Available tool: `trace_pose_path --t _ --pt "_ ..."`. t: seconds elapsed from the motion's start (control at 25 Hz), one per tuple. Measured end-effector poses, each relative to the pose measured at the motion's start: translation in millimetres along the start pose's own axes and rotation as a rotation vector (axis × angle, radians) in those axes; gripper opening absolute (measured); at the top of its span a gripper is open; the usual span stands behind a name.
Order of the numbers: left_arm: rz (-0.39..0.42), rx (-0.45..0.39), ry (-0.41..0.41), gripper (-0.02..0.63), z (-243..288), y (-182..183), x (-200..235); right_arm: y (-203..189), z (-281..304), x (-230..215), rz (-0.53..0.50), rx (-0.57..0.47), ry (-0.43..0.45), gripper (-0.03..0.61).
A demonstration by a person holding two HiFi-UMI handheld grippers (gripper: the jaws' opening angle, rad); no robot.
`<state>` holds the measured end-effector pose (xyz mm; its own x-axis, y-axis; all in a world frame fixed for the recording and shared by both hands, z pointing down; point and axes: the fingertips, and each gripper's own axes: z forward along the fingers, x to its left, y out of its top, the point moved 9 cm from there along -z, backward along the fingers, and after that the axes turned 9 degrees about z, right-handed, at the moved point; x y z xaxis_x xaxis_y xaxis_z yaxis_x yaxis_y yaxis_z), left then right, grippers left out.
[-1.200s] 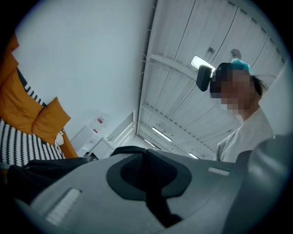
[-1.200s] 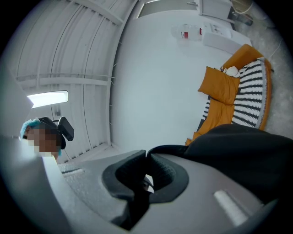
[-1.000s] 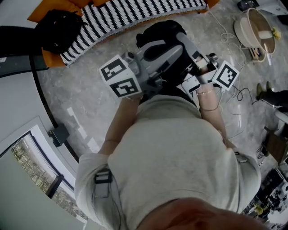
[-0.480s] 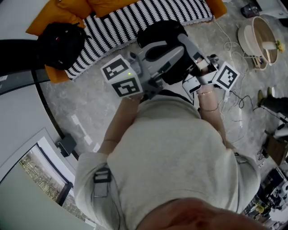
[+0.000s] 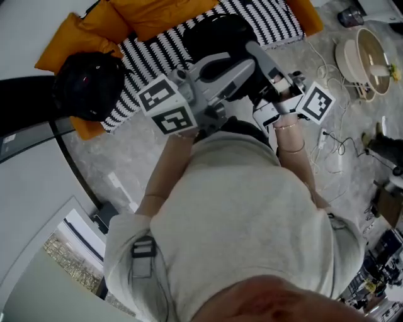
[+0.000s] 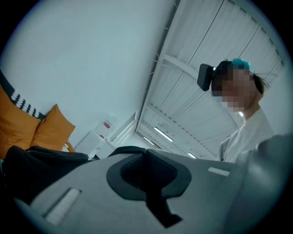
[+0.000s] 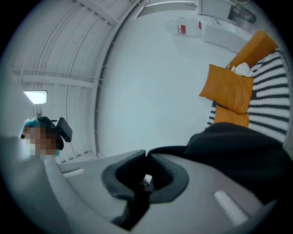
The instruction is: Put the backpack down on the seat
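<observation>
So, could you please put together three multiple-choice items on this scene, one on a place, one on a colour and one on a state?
1. Where is the black fabric backpack?
A) on the grey floor
B) held up at the black-and-white striped seat cover
C) in a round basket

2. What colour are the plump seat cushions?
A) green
B) orange
C) blue

3. How do the left gripper and the right gripper stand?
A) both wide open
B) one open, one shut
C) both shut on the backpack's black strap

Key: 1 B, the head view shows it between the grippers at the seat. 2 B, they are orange in every view. 3 C, each gripper view shows jaws together with strap running out.
</observation>
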<state>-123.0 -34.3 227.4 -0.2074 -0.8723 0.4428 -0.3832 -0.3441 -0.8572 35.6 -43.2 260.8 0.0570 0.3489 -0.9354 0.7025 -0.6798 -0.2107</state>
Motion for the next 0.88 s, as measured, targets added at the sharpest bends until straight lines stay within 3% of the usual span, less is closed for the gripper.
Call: trace_pose_path --t 0.48,0.64,0.88 --pt "-0.019 -0.021 0.034 0.014 8.9 19.4 59.3 34.4 49.8 -26.2 0.027 0.037 -0.043 0.017" --pt "-0.02 -0.037 0.053 0.014 25.8 24.5 87.2 64.2 67.1 -40.0 0.035 0.069 -0.045 0.017" --pt "-0.086 -0.036 0.123 0.014 46.3 23.6 144.0 107.0 96.5 -80.4 0.075 0.118 -0.095 0.015"
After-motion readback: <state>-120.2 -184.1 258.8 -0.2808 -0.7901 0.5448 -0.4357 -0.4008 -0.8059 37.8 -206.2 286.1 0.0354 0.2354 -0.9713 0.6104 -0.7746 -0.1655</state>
